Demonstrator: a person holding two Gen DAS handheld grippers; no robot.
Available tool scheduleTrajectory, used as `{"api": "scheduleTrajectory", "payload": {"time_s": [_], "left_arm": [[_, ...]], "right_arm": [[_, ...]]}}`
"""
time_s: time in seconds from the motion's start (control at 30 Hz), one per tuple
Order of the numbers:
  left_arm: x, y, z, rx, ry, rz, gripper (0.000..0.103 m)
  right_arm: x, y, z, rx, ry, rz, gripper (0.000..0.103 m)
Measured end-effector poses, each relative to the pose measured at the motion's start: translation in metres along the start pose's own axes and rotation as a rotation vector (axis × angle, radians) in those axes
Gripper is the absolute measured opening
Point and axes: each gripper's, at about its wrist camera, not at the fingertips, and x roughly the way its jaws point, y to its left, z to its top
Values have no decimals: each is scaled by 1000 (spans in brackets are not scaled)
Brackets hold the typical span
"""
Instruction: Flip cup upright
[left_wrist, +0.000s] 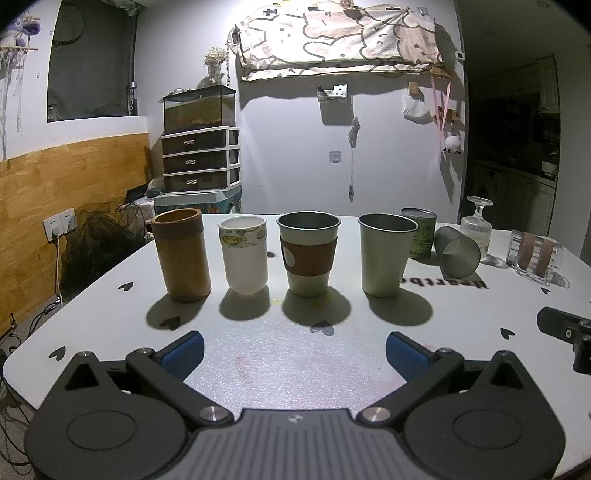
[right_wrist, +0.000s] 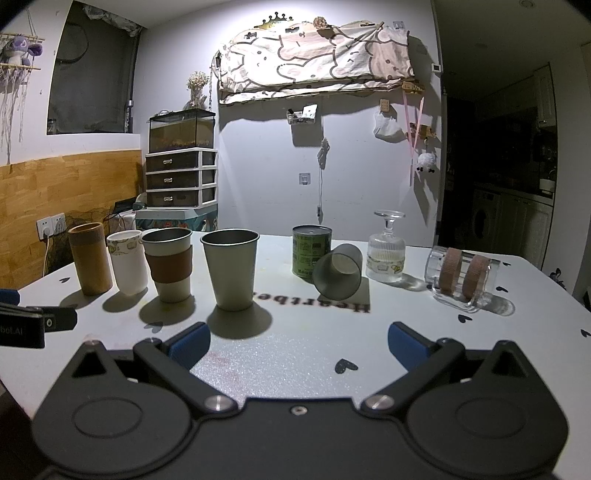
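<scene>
Cup, left view: grey tumbler (left_wrist: 457, 256) lying tipped on its side, mouth toward the camera, leaning by a green can (left_wrist: 420, 233).
Fingers, left view: left gripper (left_wrist: 294, 351) with blue fingers (left_wrist: 184, 353) spread wide, nothing between them; tumbler sits far off to their right.
Bench, left view: white bench (left_wrist: 110, 310) with black hearts; four upright cups in a row, brown cup (left_wrist: 181, 255) leftmost.
Cup, right view: tumbler (right_wrist: 338, 272) on its side, touching the can (right_wrist: 311, 255), beside an upturned glass goblet (right_wrist: 386, 251).
Fingers, right view: right gripper (right_wrist: 298, 343) fingers (right_wrist: 406, 345) wide apart, empty; tumbler lies ahead, well apart.
Room, right view: clear banded glass (right_wrist: 461, 275) on its side at right; drawer unit (right_wrist: 181, 177) against the wall.
</scene>
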Motion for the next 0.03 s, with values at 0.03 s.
{"api": "scheduleTrajectory", "payload": {"time_s": [0.03], "left_arm": [[0, 0, 0, 0, 0, 0, 103]], "right_arm": [[0, 0, 0, 0, -1, 0, 103]]}}
